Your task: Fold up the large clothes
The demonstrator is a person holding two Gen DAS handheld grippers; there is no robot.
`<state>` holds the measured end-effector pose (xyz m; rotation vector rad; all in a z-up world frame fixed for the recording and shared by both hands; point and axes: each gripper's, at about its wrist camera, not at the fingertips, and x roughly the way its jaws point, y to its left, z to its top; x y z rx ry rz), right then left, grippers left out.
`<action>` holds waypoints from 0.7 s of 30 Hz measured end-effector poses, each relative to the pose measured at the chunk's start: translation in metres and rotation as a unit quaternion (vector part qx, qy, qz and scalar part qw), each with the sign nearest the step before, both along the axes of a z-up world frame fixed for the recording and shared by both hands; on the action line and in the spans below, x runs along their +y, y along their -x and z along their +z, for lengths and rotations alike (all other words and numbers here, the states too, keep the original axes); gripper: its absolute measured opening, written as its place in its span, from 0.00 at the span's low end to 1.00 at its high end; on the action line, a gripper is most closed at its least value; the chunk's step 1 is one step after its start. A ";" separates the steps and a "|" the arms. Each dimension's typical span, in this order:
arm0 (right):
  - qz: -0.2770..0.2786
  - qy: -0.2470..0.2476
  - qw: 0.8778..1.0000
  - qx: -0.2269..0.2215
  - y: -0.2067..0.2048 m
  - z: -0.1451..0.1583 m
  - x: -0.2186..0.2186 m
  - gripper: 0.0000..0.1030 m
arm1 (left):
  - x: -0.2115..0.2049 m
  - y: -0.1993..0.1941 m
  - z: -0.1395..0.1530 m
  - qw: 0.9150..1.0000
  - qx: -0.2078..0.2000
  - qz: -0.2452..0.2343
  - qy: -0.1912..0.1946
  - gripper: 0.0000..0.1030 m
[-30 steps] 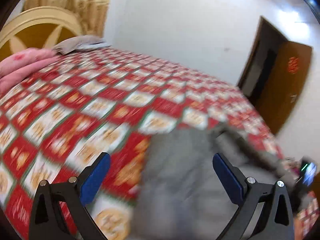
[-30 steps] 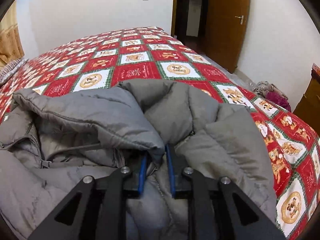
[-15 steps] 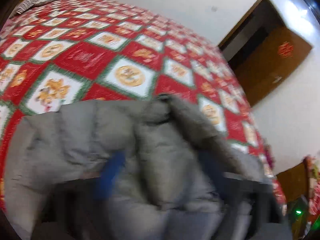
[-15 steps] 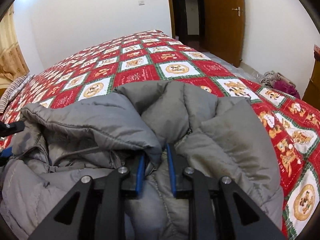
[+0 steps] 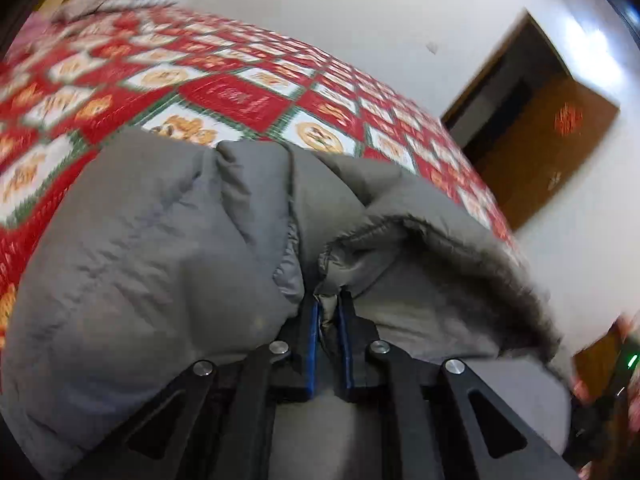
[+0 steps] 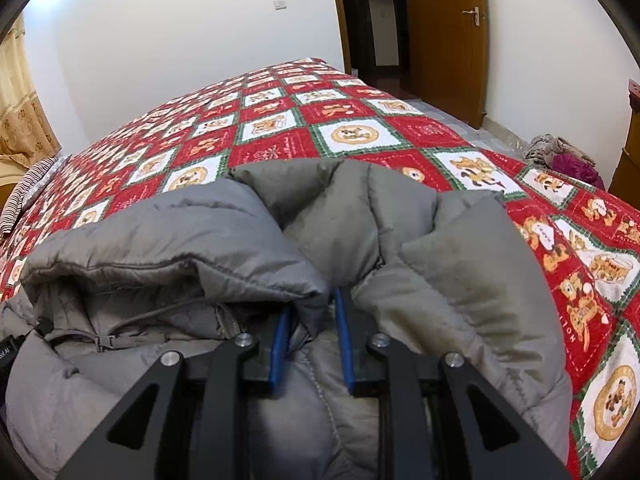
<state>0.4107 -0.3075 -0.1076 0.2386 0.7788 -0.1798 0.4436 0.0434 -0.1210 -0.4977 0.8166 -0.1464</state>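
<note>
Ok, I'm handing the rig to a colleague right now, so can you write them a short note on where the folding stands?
Left claw: shut on a fold of the grey padded jacket.
Right claw: pads narrowed around jacket fabric, a small gap showing between them.
The jacket lies bunched on the red patterned bedspread, hood edge rumpled on the left side of the right wrist view.
Done: both claws have hold of the jacket.
Left: spread it flat, fold it, smooth it.
</note>
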 end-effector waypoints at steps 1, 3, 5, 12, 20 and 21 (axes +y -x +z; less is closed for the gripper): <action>0.001 0.002 1.000 0.001 0.000 0.000 0.000 0.23 | -0.003 -0.001 0.000 1.000 0.003 0.001 -0.008 0.11; 0.007 0.001 1.000 0.005 -0.001 0.001 0.001 0.27 | -0.009 0.003 0.003 1.000 -0.001 0.002 -0.028 0.11; 0.018 -0.005 1.000 0.015 0.003 0.008 0.001 0.31 | -0.005 0.010 0.004 1.000 -0.007 0.007 -0.011 0.11; -0.044 0.003 0.993 -0.105 0.046 0.083 -0.003 0.44 | 0.001 0.006 0.001 1.000 -0.014 0.015 0.006 0.11; 0.031 -0.028 0.999 0.027 -0.046 0.035 0.031 0.44 | 0.001 0.002 0.000 1.000 -0.014 0.015 0.008 0.11; 0.055 0.002 0.997 0.055 -0.047 0.012 0.038 0.44 | 0.002 0.001 -0.001 1.000 -0.014 0.013 0.011 0.11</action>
